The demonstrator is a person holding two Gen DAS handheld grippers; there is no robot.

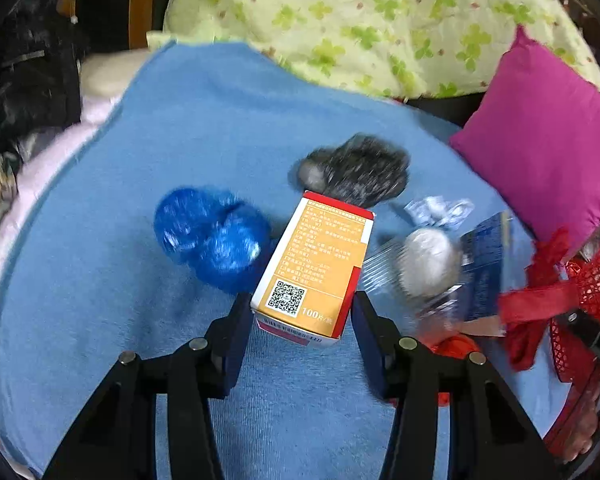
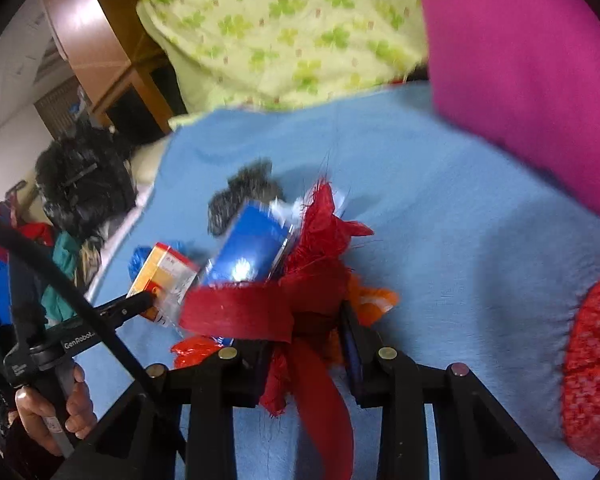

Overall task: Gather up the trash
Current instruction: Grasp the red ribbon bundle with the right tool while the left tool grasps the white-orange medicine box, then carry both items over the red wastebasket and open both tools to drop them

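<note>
My left gripper (image 1: 302,312) is shut on an orange and white carton (image 1: 316,264) with a QR code, held above the blue blanket (image 1: 180,128). Below it lie a crumpled blue bag (image 1: 212,236), a black bag (image 1: 360,172), a grey-white wad (image 1: 428,260) and a blue box (image 1: 484,264). My right gripper (image 2: 306,336) is shut on a red ribbon bundle (image 2: 300,304). The carton (image 2: 164,280) and blue box (image 2: 252,252) show behind it. The left gripper (image 2: 140,304) shows at the left.
A magenta cushion (image 1: 548,140) lies at the right, also in the right wrist view (image 2: 520,72). A green clover-print quilt (image 1: 360,20) lies behind. A red mesh basket (image 1: 584,320) is at the right edge. Dark clothes (image 1: 28,80) pile at the left.
</note>
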